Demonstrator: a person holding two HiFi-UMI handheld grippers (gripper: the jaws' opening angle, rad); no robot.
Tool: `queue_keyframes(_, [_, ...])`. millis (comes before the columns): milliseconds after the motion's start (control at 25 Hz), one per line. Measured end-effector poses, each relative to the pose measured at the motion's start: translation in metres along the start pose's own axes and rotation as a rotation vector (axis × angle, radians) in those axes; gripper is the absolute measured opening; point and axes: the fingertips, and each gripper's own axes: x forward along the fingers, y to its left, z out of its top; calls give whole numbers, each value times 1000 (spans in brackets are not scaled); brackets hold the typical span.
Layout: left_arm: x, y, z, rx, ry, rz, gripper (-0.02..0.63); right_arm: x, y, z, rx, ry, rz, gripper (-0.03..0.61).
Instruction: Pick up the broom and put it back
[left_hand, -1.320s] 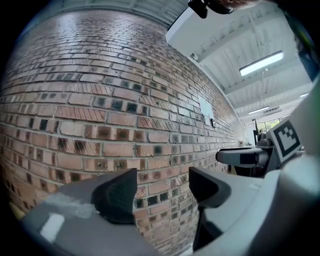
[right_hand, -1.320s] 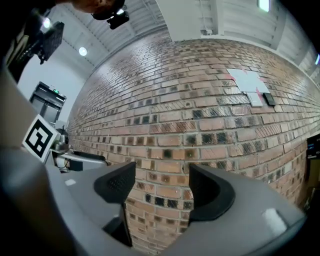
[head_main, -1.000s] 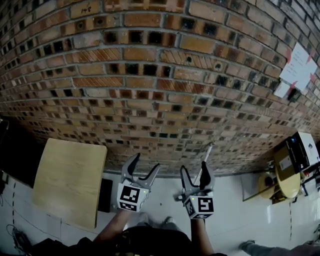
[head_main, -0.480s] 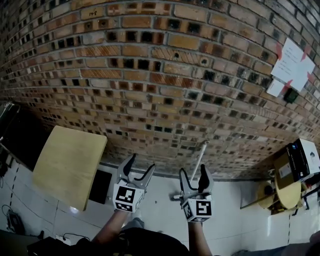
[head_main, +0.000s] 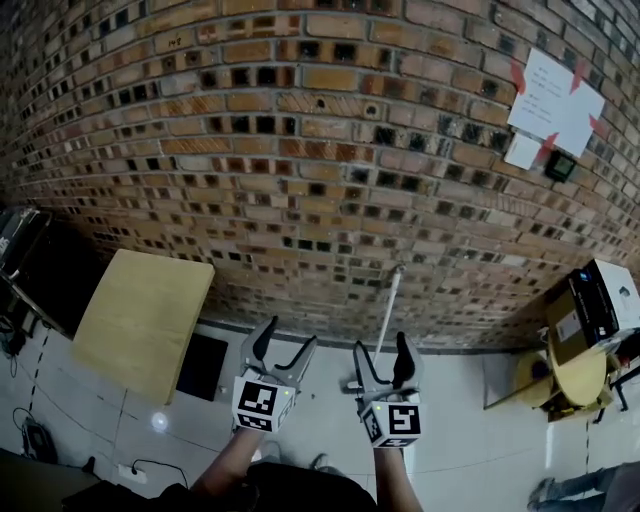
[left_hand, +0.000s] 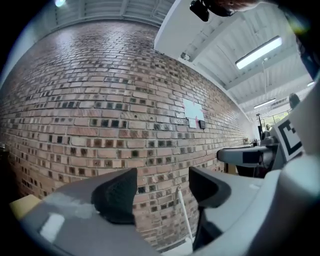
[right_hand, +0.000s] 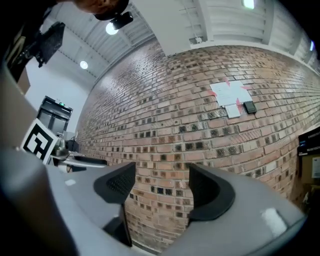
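A broom with a thin white handle leans against the brick wall, its lower end on the floor near the wall's foot. In the head view my left gripper and right gripper are side by side in front of the wall, both open with nothing in them. The handle rises just beyond the right gripper's fingers, apart from them. In the left gripper view the white handle shows low between the open jaws of the left gripper, still at the wall. The right gripper faces bare brick.
The brick wall fills the front. A wooden tabletop stands at the left with a black item on the floor beside it. At the right are a round yellow table, a white box and papers taped to the wall.
Both grippers have moved together across the floor along the wall, and more of the broom handle now shows above the right gripper. The jaws stand as before.
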Motion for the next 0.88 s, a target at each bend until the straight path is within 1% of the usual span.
queue_keyframes(160, [-12,8,15,24,-42,8,325,-1,12,11,-25,-21,-21,330])
queue_keyframes(360, [-37,31,15,12,-54,49,325,3,32,15,-24,-14,-37,330])
queue_keyframes(560, [-60,57,12,16,-48,86,325,6,56,13,-38,1,-30,330])
queue_keyframes(880, [-83,86,8,-24,-48,125,325,15,85,10,-41,5,1,330])
